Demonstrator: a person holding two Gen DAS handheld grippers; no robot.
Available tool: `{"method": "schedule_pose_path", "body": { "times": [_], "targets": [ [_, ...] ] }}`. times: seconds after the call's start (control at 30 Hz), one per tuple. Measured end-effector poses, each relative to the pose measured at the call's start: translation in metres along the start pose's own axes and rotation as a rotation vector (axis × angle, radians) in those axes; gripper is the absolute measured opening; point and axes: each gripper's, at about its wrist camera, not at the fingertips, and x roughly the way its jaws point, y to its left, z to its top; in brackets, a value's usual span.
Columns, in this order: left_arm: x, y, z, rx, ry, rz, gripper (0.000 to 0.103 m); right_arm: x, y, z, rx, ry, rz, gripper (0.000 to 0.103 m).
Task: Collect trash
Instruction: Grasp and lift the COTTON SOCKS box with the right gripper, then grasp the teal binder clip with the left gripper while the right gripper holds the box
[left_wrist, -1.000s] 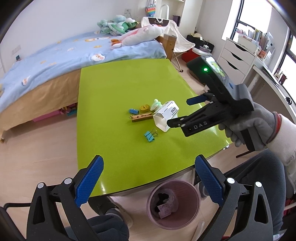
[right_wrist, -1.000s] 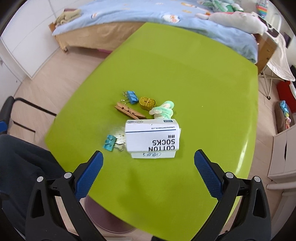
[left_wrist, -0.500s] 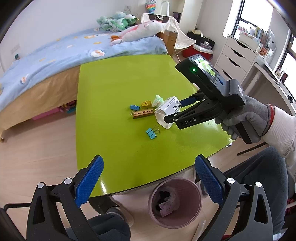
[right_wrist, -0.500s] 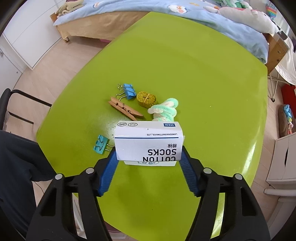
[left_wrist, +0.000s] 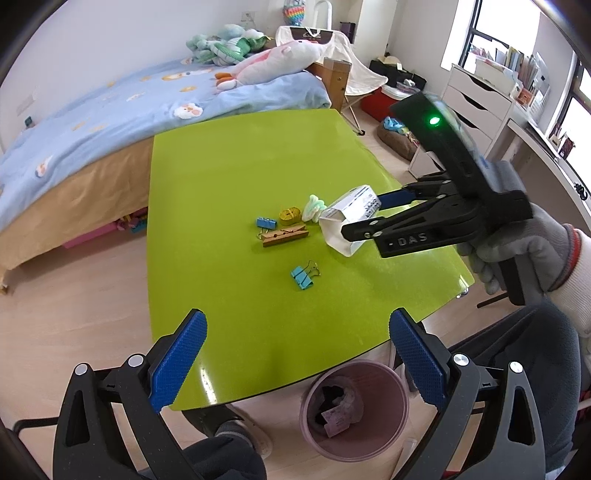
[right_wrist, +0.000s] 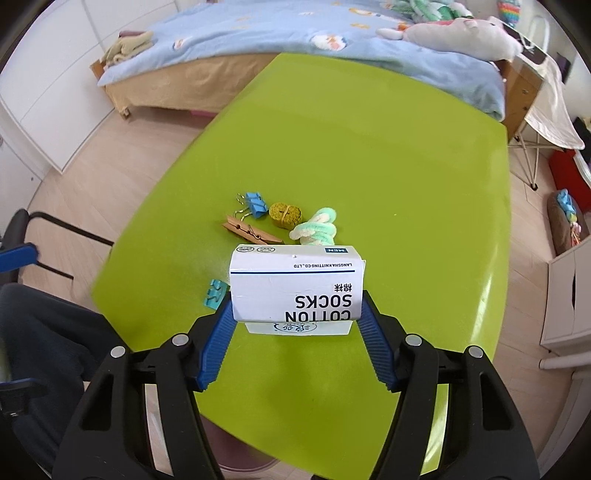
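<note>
Sock box (right_wrist: 295, 286): white carton printed "COTTON SOCKS", clamped end to end between blue pads of right gripper (right_wrist: 295, 314); lifted clear of table in left wrist view (left_wrist: 349, 221), tilted, open end facing down-left.
Left gripper (left_wrist: 297, 360): jaws spread wide, nothing between pads; poised over near table edge.
Table (left_wrist: 221, 177): bright green top, bed along far side.
Blue binder clip (left_wrist: 266, 222): far left of small cluster, flat on table.
Clothespin (left_wrist: 284, 236): wooden, just in front of that clip.
Yellow bundle (left_wrist: 290, 216): small, round, between clip and pale green roll.
Pale green roll (left_wrist: 314, 208): fuzzy, just beside held box.
Teal binder clip (left_wrist: 303, 276): alone, nearer front edge, apart from cluster.
Waste bin (left_wrist: 354, 406): pink, on floor beneath near table edge, some scraps inside.
Right gripper: closed on box, jaws having just drawn in onto it.
Gloved hand (left_wrist: 524, 254): grey, wrapped round right gripper handle, far right.
</note>
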Motion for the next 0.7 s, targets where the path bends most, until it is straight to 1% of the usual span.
{"method": "schedule_pose_path", "body": {
  "times": [0.2, 0.43, 0.57, 0.7],
  "targets": [
    [0.015, 0.0, 0.012, 0.012, 0.025, -0.003, 0.095, -0.028, -0.003, -0.01, 0.05, -0.046, -0.008, 0.065],
    [0.047, -0.001, 0.028, 0.022, 0.084, -0.019, 0.095, -0.048, -0.007, -0.019, 0.069, -0.07, -0.027, 0.065],
    [0.066, 0.0, 0.037, 0.02, 0.12, -0.019, 0.095, -0.052, -0.013, -0.026, 0.088, -0.071, -0.035, 0.065],
    [0.086, -0.002, 0.044, 0.027, 0.161, -0.002, 0.095, -0.053, -0.018, -0.033, 0.115, -0.073, -0.03, 0.065]
  ]
}}
